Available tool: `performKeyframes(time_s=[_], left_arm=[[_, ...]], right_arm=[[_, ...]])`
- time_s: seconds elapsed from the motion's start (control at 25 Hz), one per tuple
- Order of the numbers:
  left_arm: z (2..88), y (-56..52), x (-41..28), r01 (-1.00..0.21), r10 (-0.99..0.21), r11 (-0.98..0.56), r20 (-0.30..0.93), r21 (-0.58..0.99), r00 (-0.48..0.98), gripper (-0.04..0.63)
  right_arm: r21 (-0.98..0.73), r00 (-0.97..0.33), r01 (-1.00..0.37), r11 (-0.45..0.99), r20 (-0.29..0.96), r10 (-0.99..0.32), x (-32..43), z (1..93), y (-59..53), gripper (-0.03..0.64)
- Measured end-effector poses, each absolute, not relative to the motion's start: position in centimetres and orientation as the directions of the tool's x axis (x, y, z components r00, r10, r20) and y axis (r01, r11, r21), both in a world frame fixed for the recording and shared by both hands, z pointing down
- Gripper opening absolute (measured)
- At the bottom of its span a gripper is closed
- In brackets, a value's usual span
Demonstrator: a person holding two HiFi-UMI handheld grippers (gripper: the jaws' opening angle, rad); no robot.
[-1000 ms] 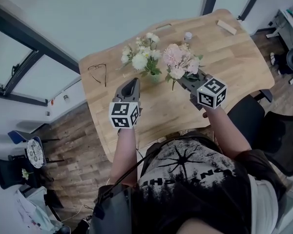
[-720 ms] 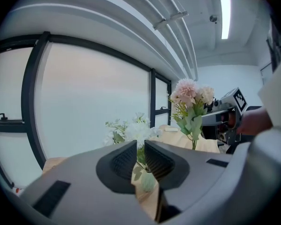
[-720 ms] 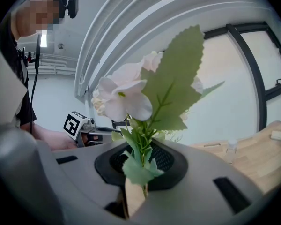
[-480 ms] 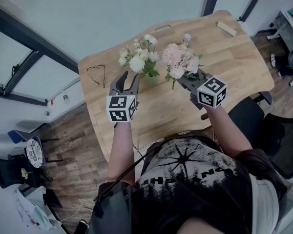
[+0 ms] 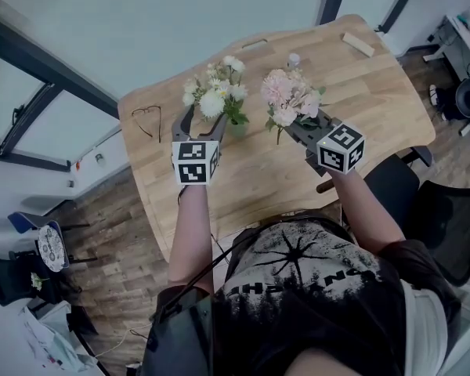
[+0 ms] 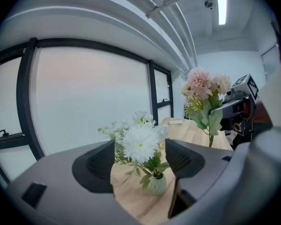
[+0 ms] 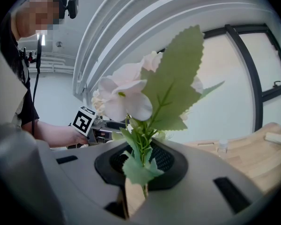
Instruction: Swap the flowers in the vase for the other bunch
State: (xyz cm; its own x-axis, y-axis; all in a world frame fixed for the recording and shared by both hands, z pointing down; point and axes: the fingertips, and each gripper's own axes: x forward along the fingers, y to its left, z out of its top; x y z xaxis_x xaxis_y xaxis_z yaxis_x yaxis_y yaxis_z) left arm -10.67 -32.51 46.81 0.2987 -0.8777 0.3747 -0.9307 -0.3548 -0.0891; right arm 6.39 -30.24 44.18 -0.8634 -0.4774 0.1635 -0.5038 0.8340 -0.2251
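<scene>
head view steeply down; gripper views close; share pink flowers (image 5: 288, 100)

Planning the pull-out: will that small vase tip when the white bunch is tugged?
Likely top-heavy: the white bunch spreads much wider than the vase. Small, so probably light: it may lift with the stems; nothing holds it.

Wide open across the near light wooden worktop (image 5: 258, 180). Blocked at centre by white flower bunch (image 5: 213, 100) in small pale green vase (image 5: 236, 128); pink flower bunch (image 5: 288, 100) near on the right, narrow gap between. Black-rimmed glasses (image 5: 146, 120) lying left.
</scene>
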Motion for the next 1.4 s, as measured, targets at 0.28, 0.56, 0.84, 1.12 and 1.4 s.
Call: performKeyframes(time_s=[0.28,0.56,0.84,1.12,1.4], left_arm=[[47.4,-33.4,-10.4,-0.926,-0.865,-0.364,0.406,-0.105,0.294,0.337],[48.3,-34.3,-10.2,-0.925,-0.856,-0.367,0.425,-0.098,0.295,0.337],[47.7,-34.8,-10.4,-0.925,-0.871,-0.365,0.391,-0.107,0.299,0.263],[47.7,-34.8,-10.6,-0.925,-0.871,-0.367,0.385,-0.095,0.306,0.116],[47.5,-34.4,-10.6,-0.925,-0.875,-0.366,0.376,-0.099,0.306,0.095]], right_arm=[[-0.229,-0.864,-0.502,0.834,0.177,-0.471,6.7,44.5,-30.6,0.057],[-0.244,-0.867,-0.496,0.834,0.191,-0.460,6.9,45.4,-31.6,0.057],[-0.249,-0.867,-0.496,0.832,0.200,-0.457,6.9,45.9,-32.3,0.057],[-0.260,-0.864,-0.502,0.825,0.201,-0.462,7.2,46.3,-32.5,0.057],[-0.262,-0.864,-0.502,0.824,0.200,-0.463,7.2,46.3,-32.3,0.057]])
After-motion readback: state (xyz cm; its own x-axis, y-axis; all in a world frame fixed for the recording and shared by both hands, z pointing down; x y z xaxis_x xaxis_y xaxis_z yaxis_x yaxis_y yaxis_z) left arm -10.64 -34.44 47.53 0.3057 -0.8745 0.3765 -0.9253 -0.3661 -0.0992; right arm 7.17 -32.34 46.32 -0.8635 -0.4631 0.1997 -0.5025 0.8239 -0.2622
